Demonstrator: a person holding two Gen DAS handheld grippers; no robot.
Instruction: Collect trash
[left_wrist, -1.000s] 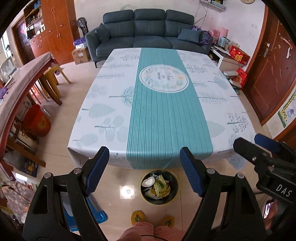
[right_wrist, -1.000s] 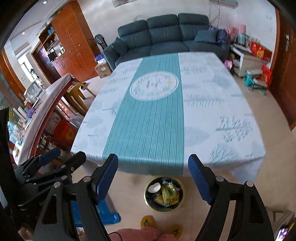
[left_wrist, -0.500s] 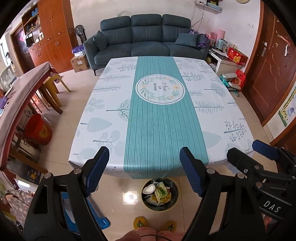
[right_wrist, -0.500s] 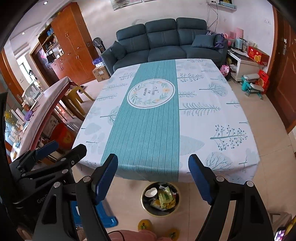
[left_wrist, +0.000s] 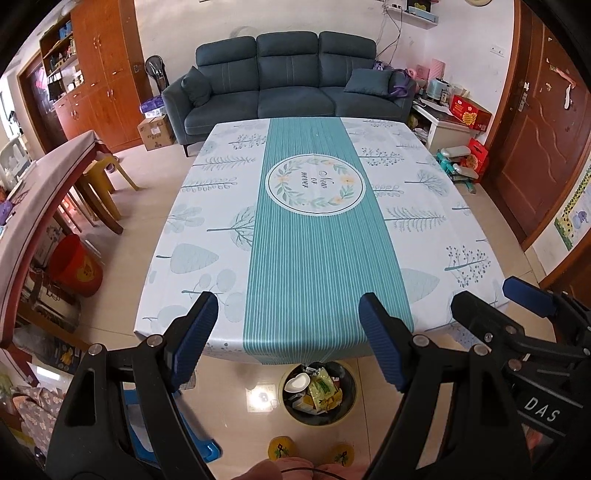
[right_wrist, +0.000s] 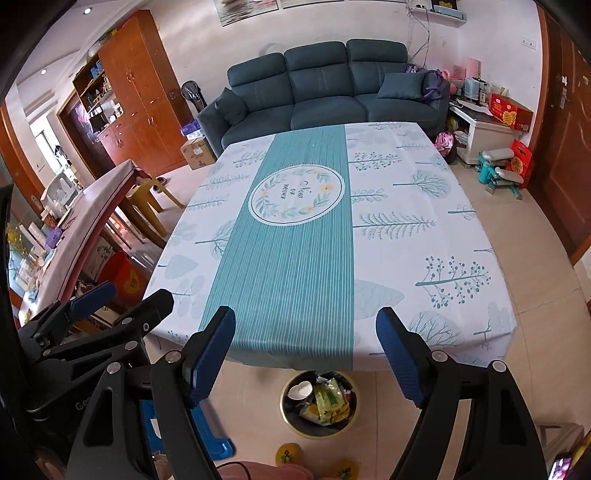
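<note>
Both tools are just hanging over the near edge of the tabletop (left_wrist: 317, 258). The left tool (left_wrist: 288, 343) and the right tool (right_wrist: 306, 354) are spread wide with nothing between their blue pads. The trash sits in the round bin (left_wrist: 319, 393) on the floor, right below the tabletop's edge.

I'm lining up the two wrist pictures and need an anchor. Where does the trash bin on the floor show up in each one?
Left wrist view: the trash bin sits bottom centre, just below the table's near edge, between the claw's two fingers.
Right wrist view: the trash bin is again bottom centre, under the near edge.
Shared landmark: the round wreath print in the middle of the tablecloth.
</note>
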